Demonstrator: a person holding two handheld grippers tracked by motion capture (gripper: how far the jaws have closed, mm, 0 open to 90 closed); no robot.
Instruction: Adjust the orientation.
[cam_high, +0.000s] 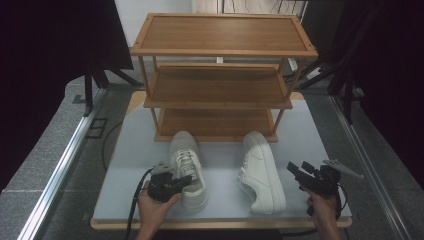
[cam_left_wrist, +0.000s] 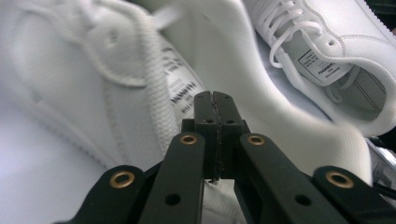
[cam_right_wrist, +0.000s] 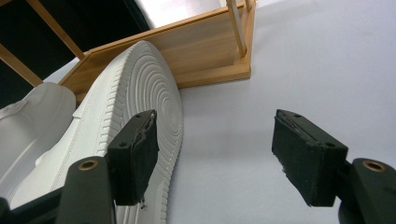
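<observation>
High view: left gripper (cam_high: 186, 179) sits at the heel opening of the left sneaker (cam_high: 187, 165), which stands upright on the white table (cam_high: 130, 150), toe toward the wooden shoe rack (cam_high: 220, 80). Left gripper view shows its jaws pressed together; a scrap of white between the pads near the base hints at pinched collar fabric, but I can't confirm. Right gripper (cam_high: 299, 172) is held just beside the right sneaker (cam_high: 261, 172) with jaws spread wide, nothing between them. That shoe lies on its side, sole (cam_right_wrist: 154, 107) facing the right gripper, long axis also toward the rack. Both shoes sit in front of the bottom shelf, toes near its edge. All three shelves are bare. Each hand is nearest its own shoe; likely next move is forward, along the shoe's long axis, onto a shelf.
</observation>
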